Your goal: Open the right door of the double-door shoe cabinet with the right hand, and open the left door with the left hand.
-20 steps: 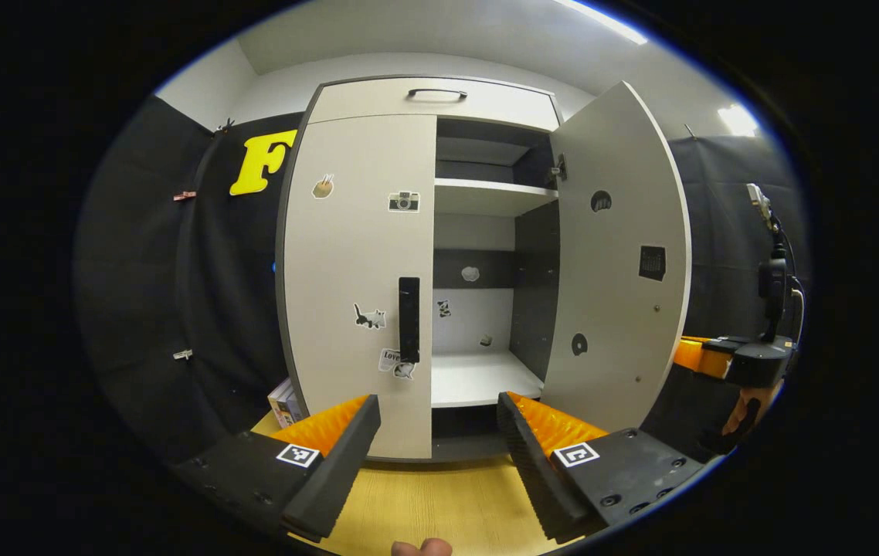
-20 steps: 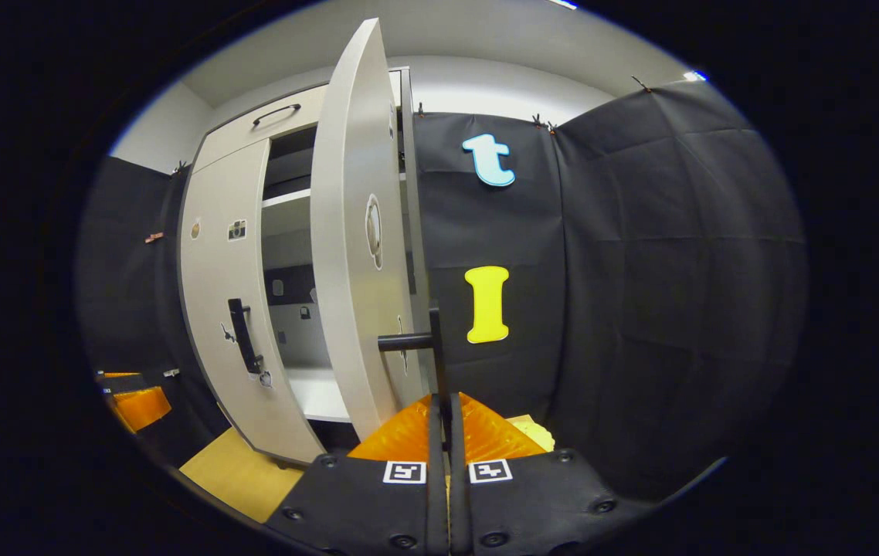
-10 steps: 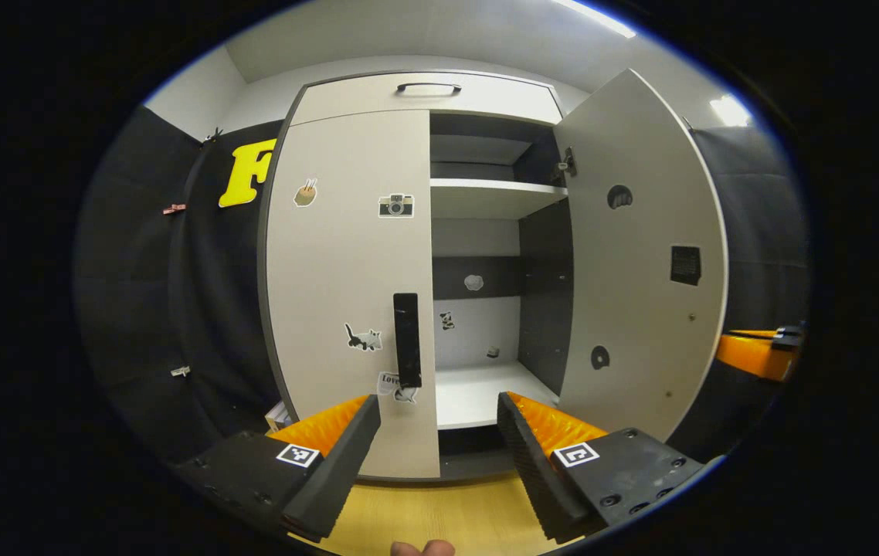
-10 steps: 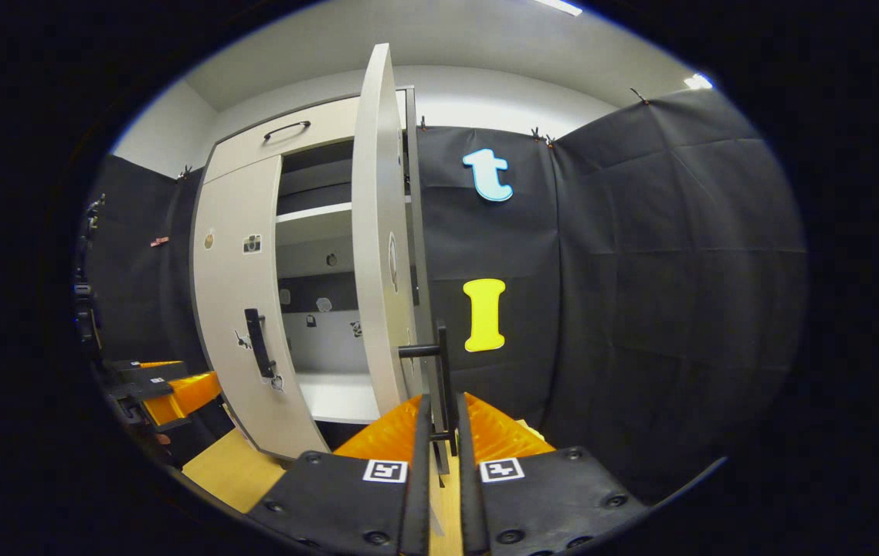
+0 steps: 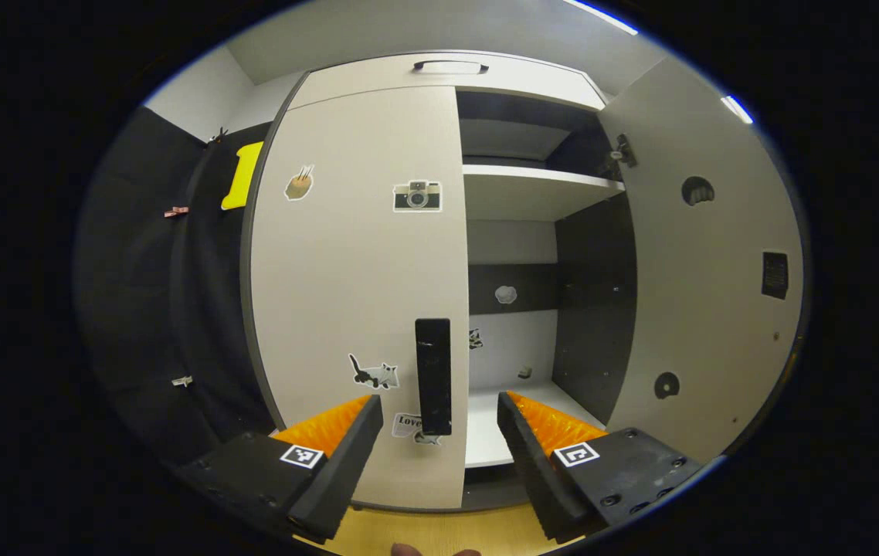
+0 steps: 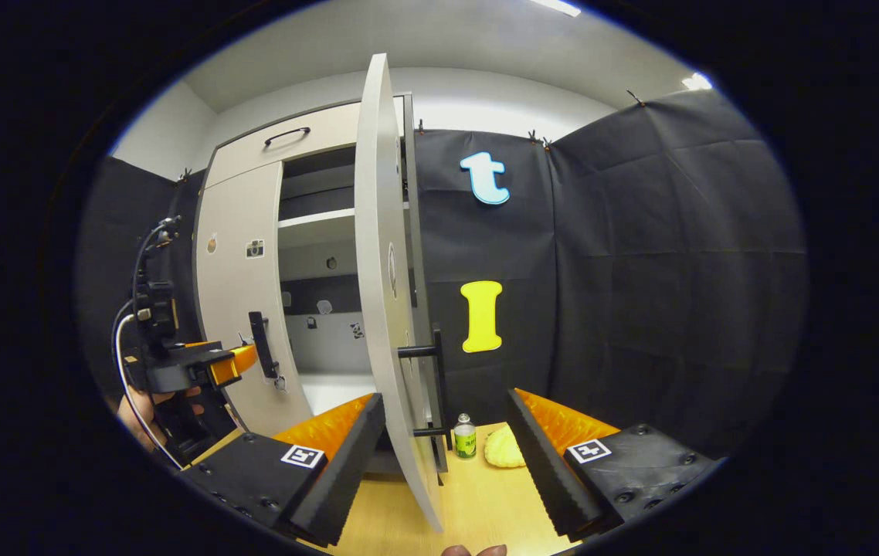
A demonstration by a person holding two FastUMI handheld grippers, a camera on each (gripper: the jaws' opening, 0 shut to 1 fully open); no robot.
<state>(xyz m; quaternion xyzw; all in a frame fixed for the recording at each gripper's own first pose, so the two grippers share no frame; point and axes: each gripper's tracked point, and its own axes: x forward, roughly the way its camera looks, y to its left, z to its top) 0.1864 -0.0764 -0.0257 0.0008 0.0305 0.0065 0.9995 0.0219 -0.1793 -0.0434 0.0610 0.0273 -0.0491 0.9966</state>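
The pale shoe cabinet's left door (image 5: 354, 293) is closed, with a black bar handle (image 5: 433, 376) and several stickers on it. My left gripper (image 5: 439, 421) is open, and the handle stands in line with the gap, just ahead of the fingertips. The right door (image 5: 706, 293) stands swung out, showing shelves (image 5: 540, 181) inside. In the right gripper view that door (image 6: 387, 309) is edge-on with its black handle (image 6: 437, 386) straight ahead. My right gripper (image 6: 443, 444) is open around the door's edge, holding nothing. The left gripper (image 6: 212, 367), held by a hand, sits close to the left door's handle (image 6: 260, 355).
A small green-labelled bottle (image 6: 465, 436) and a yellow lumpy object (image 6: 503, 448) sit on the wooden floor (image 6: 478, 502) behind the open right door. A top drawer with a handle (image 5: 449, 66) caps the cabinet. Black cloth walls close in on both sides.
My right gripper has opened and let go of the right door's handle. My left gripper has moved closer to the left door's handle, staying open.
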